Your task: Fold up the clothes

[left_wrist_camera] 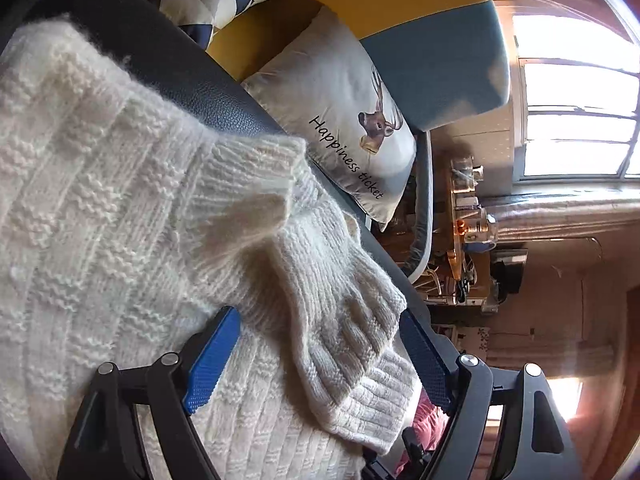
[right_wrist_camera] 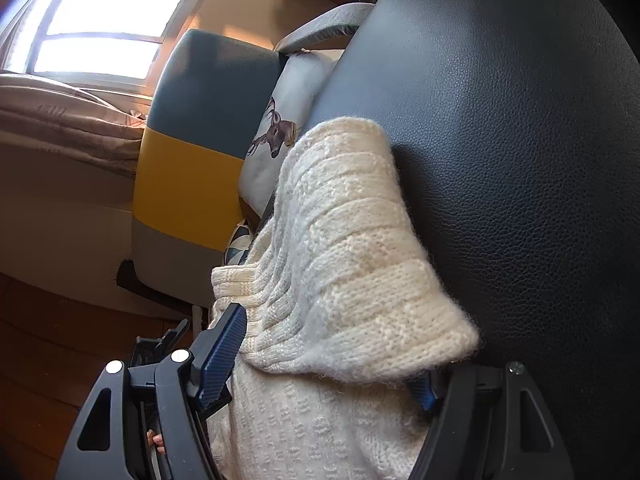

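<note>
Sweater lies partly folded on the black seat, sleeve laid across; both grippers' jaws spread wide around it, final folds remaining.

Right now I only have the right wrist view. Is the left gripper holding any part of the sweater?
Observer: No. The left gripper is open; a ribbed sleeve cuff lies between its fingers, ungripped.
Operator: Where does that sleeve lie?
Observer: Folded across the sweater body, with the cuff end by the edge of the black seat.
Operator: Anything past the cuff?
Observer: Something pink shows just beyond it; I cannot tell what it is.
</note>
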The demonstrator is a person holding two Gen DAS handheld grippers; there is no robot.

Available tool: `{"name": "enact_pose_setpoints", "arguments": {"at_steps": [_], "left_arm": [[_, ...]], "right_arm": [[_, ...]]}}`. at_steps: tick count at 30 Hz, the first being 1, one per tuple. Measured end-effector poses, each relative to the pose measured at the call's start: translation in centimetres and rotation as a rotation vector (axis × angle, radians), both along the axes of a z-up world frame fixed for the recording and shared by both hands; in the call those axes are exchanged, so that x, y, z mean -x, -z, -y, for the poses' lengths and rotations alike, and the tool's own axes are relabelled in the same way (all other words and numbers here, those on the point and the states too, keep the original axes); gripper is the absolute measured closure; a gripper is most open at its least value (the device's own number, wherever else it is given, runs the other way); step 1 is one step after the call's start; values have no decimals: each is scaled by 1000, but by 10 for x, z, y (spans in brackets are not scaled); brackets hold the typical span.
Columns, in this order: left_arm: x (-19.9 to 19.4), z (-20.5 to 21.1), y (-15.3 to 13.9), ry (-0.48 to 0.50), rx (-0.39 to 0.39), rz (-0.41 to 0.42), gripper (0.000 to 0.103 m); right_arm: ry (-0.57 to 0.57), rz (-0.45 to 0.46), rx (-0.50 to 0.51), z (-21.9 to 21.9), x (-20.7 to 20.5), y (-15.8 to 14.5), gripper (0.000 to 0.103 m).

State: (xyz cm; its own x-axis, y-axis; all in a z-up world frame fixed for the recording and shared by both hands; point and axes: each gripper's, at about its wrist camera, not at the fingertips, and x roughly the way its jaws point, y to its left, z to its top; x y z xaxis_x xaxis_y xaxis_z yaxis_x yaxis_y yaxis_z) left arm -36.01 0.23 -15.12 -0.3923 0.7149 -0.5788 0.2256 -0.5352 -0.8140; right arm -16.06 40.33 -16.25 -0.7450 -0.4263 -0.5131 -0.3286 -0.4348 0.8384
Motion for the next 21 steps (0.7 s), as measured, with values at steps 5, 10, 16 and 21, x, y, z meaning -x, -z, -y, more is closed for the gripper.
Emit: {"name": "enact_pose_setpoints", "arguments": {"at_steps": [5, 10, 16, 21], "left_arm": [[11, -17, -2, -11, 16, -26, 38], [15, -36, 5, 42, 132, -16, 91], [5, -26, -12, 11, 126, -99, 96], [-43, 7, -74, -46, 87, -310, 96]], "right_arm": [[-11, -11, -17, 2, 0, -1, 30], [-19, -20, -33, 3, 0, -1, 30], [-30, -23, -56, 7, -1, -2, 30], [4, -19, -4, 2, -4, 0, 30]]}}
